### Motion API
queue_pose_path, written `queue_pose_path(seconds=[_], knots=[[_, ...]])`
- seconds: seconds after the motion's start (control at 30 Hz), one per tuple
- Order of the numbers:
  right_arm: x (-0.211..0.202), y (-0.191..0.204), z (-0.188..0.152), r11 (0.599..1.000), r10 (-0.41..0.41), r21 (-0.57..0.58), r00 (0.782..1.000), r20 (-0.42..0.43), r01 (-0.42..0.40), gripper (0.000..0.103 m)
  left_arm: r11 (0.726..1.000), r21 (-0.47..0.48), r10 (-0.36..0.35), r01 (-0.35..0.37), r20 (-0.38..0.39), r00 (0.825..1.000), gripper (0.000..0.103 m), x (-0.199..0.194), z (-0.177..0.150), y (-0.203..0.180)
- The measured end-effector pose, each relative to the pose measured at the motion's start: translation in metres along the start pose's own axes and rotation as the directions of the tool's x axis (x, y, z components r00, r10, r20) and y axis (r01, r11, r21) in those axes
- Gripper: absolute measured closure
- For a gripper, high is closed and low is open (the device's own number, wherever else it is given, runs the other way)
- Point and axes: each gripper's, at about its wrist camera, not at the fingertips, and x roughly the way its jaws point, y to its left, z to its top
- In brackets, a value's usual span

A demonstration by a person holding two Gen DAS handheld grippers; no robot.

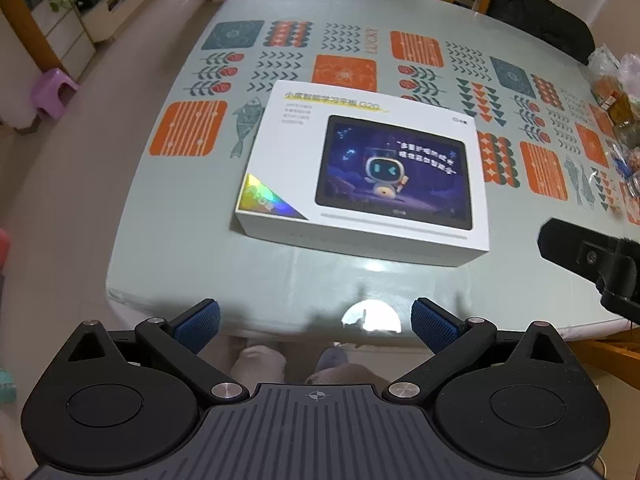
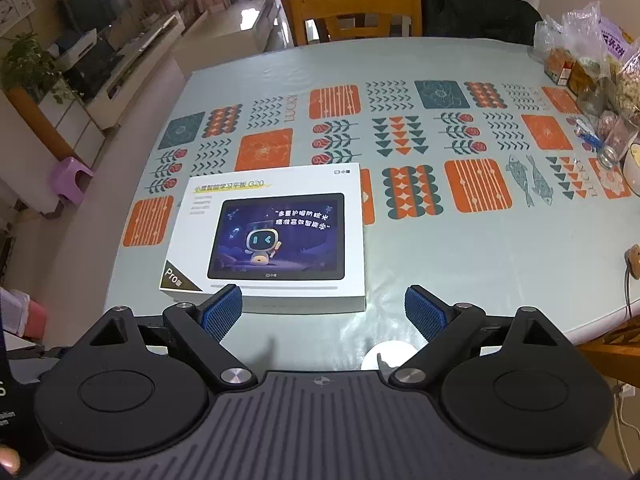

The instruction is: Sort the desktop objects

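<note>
A white tablet box (image 1: 360, 168) with a cartoon robot picture lies flat on the patterned tablecloth (image 1: 180, 216), near the table's front edge. It also shows in the right wrist view (image 2: 272, 236). My left gripper (image 1: 315, 322) is open and empty, hovering over the front edge, short of the box. My right gripper (image 2: 323, 312) is open and empty, just in front of the box's near right corner. Part of the right gripper's black body (image 1: 592, 260) shows at the right of the left wrist view.
Plastic bags of snacks and jars (image 2: 592, 64) crowd the table's right side, with a white bowl (image 2: 632, 168) and a small glass (image 2: 608, 156). Wooden chairs (image 2: 352, 12) stand at the far side, one draped in black cloth (image 2: 476, 16). A purple stool (image 2: 70, 176) is on the floor at left.
</note>
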Motion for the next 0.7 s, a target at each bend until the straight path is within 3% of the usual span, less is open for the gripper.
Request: queue_pose_path(seconds=[0.7], knots=[[-0.011, -0.006, 0.012, 0.999, -0.002, -0.037, 0.998, 0.058, 0.004, 0.0, 1.0, 0.011, -0.025, 0.025, 0.013, 1.0, 0.0, -0.007, -0.001, -0.011]])
